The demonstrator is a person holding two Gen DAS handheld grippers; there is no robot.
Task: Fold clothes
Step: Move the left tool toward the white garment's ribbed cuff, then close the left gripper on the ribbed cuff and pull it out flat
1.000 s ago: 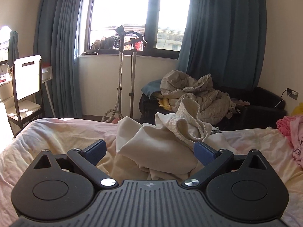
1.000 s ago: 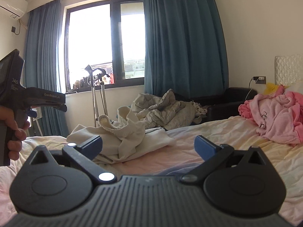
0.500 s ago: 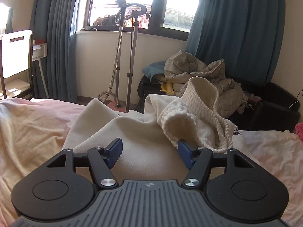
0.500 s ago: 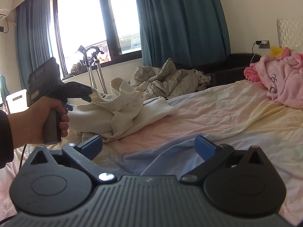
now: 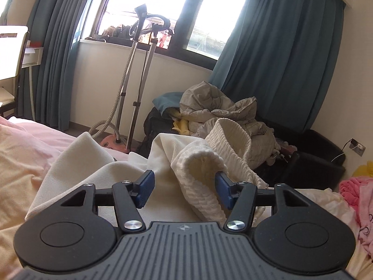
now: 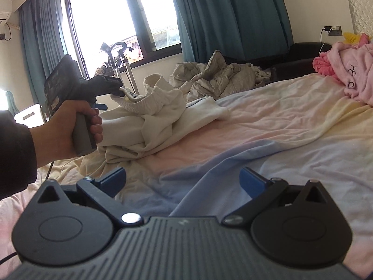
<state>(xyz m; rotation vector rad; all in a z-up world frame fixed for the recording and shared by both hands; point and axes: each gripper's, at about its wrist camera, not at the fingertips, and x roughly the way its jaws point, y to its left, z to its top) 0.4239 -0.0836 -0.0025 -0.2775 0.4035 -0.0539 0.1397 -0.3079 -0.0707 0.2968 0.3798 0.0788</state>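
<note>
My left camera sits close over the cream garment [image 5: 98,179]; my right camera, farther back, shares it [image 6: 149,119].

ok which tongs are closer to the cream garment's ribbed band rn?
Left. The left tongs are open with the cream garment's ribbed band between their fingers. The right tongs are open over bare bedsheet, well short of the garment.

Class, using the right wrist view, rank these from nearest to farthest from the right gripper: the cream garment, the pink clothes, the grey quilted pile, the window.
1. The cream garment, ahead-left of the right gripper on the bed.
2. The pink clothes, far right on the bed.
3. The grey quilted pile, beyond the bed's far edge.
4. The window, on the back wall.
</note>
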